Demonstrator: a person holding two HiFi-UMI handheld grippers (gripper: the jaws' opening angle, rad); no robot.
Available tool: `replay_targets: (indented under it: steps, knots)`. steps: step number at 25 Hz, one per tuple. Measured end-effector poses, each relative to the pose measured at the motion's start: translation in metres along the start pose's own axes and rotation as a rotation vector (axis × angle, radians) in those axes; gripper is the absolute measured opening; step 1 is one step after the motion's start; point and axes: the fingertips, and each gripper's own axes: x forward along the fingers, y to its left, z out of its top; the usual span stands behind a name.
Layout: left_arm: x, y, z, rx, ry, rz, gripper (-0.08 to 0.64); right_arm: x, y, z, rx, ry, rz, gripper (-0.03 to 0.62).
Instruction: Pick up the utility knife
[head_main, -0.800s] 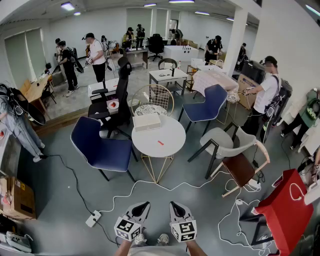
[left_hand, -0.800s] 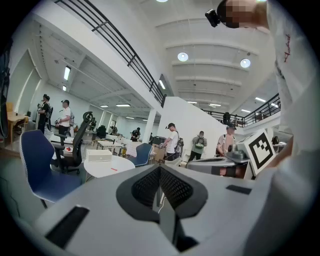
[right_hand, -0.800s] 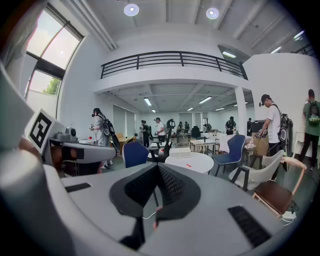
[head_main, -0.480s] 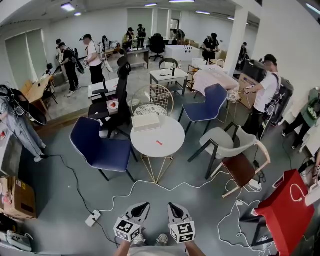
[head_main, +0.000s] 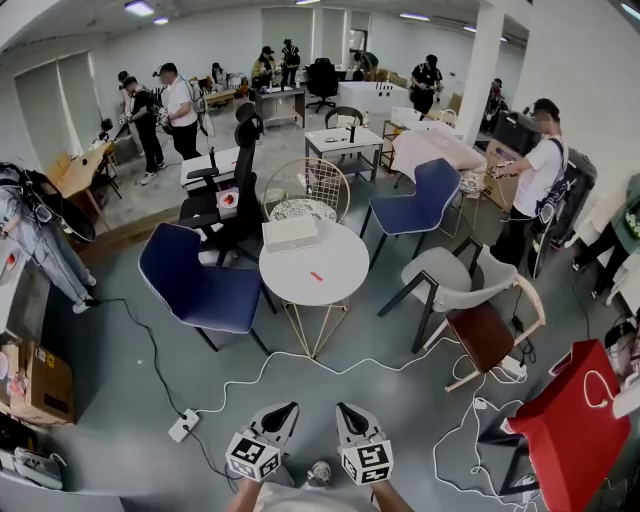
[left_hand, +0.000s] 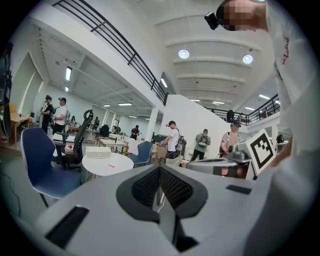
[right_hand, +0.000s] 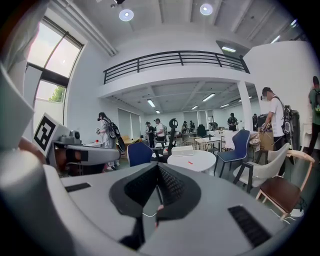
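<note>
The utility knife is a small red sliver on the round white table in the middle of the room, far ahead of both grippers. It also shows as a red speck in the left gripper view and the right gripper view. My left gripper and right gripper hang side by side at the bottom of the head view, over the grey floor. Both point toward the table. Each one's jaws are shut with nothing between them.
A white box lies on the table's far side. A blue chair, a grey chair and a brown wooden chair ring the table. White cables and a power strip cross the floor; a red bag stands right. Several people stand further back.
The head view has drifted slightly, so the table sits a little higher in it. Both grippers keep their place at the bottom, still shut. People at the back have shifted.
</note>
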Motion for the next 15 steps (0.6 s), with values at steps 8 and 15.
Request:
replay_targets:
  steps: [8, 15]
  knots:
    - [0.012, -0.003, -0.009, -0.008, 0.015, 0.027, 0.012, 0.002, -0.020, -0.010, 0.005, 0.018, 0.002, 0.017]
    - [0.033, 0.008, -0.008, -0.015, 0.011, 0.028, 0.012, 0.015, -0.033, -0.006, -0.005, 0.014, 0.005, 0.017]
